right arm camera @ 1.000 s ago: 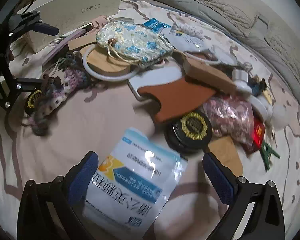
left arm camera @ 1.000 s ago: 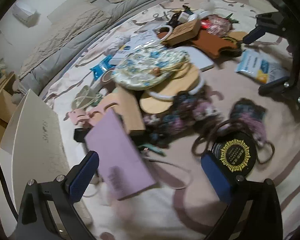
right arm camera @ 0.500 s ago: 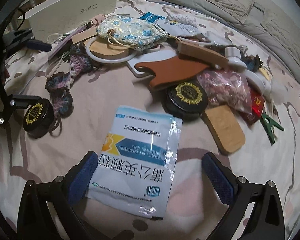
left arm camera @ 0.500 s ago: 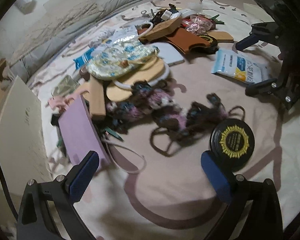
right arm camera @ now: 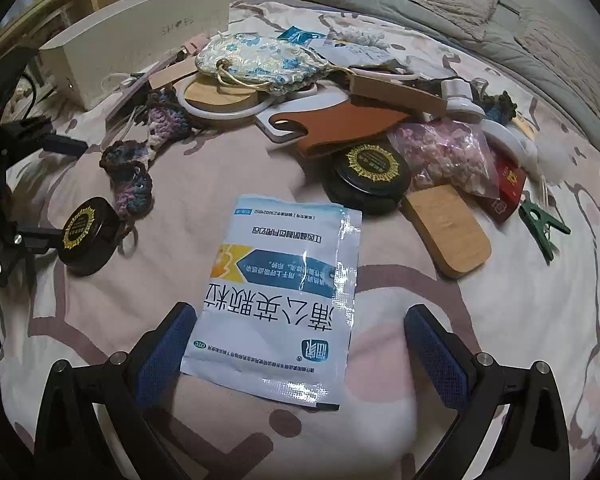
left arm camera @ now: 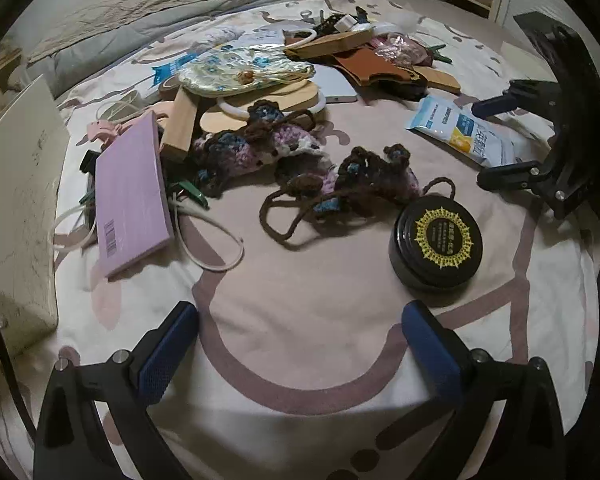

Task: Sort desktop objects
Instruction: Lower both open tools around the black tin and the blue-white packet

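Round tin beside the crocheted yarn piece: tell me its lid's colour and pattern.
Black round tin, lid bearing a gold sunburst ring with gold text. Clearest in the left wrist view.

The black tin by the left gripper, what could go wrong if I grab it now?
1. The crochet piece's brown yarn loop lies right against the black tin, so lifting the tin may snag it and drag the yarn along.
2. The open left gripper sits short of the tin and to its left; closing from here would likely pinch the bedspread or clip the tin's edge.
3. The soft bedding could let the tin tip when nudged.
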`<state>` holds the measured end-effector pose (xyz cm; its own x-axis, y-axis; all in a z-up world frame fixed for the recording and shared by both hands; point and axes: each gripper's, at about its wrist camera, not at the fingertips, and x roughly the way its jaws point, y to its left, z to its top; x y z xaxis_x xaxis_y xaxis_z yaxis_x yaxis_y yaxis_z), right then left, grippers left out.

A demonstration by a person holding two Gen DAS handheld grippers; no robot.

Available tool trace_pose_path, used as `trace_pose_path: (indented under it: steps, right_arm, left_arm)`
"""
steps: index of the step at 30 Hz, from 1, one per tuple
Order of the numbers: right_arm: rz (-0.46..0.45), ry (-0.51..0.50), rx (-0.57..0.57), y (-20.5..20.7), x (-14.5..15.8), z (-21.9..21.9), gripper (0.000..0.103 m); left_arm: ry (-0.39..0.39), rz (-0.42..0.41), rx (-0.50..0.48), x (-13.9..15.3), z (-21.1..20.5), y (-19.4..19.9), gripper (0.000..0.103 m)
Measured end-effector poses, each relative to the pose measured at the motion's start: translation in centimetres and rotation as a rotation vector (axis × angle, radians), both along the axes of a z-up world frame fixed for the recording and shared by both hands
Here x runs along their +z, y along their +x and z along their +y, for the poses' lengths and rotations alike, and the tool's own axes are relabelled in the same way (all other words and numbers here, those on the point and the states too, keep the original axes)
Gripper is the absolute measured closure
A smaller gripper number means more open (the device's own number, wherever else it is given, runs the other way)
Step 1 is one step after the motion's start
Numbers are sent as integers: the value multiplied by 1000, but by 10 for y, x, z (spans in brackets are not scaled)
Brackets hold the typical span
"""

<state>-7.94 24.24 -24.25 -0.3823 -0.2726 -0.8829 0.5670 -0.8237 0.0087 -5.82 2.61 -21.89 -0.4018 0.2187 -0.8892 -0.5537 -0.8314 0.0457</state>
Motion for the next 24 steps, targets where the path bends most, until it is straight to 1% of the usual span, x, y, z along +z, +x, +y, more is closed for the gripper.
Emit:
trace_pose_path:
  steps: [5, 8, 10, 13, 16, 19, 24]
  right_arm:
    - [-16, -2, -42, 1, -1, 0, 0]
    - [-44, 15, -56, 1, 2, 1, 0]
    - [-87, 23, -54, -4, 3, 3, 0]
    - [-111, 30, -60, -8, 4, 12, 0]
    - [-114, 23, -72, -10, 4, 25, 0]
    - [-115, 11, -75, -10, 4, 35, 0]
    - [-113, 18, -82, -11, 5, 46, 0]
  left_arm:
    - [41, -12, 38, -3, -7, 1, 0]
    - [40, -5, 49, -3, -7, 3, 0]
    - [41, -2, 52, -3, -7, 4, 0]
    - [40, 12, 52, -1, -7, 6, 0]
    - [38, 34, 57, 1, -5, 10, 0]
    - [61, 32, 51, 3, -2, 13, 0]
    - [109, 28, 13, 8, 10, 23, 0]
